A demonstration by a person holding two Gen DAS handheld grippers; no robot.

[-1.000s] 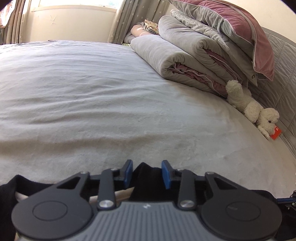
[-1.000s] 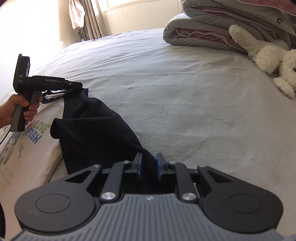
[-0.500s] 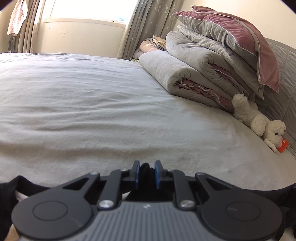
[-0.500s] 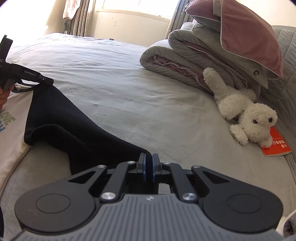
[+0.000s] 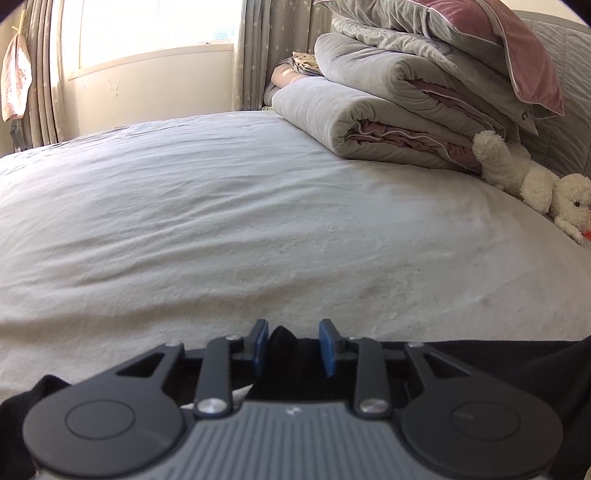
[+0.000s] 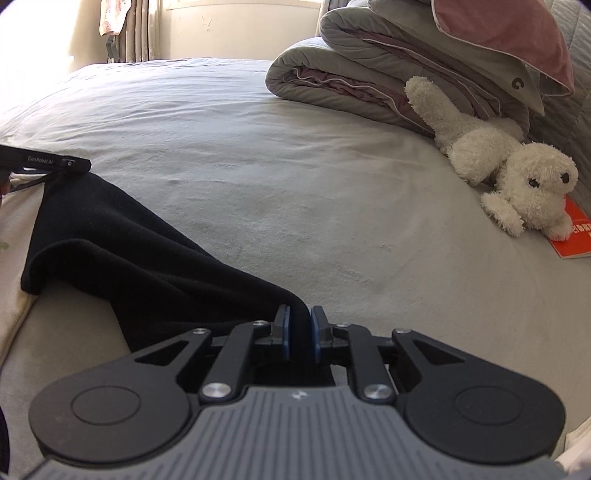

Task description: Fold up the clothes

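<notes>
Two folded quilts with a pink pillow on top line the far side of the bed, a white plush dog and an orange booklet beside them. Black and limp, the garment lies on the near edge, stretched from the left gripper to the right gripper. Both jaws have just been opening: left stands released around a fold, right's narrow gap holds cloth, grip unclear.
</notes>
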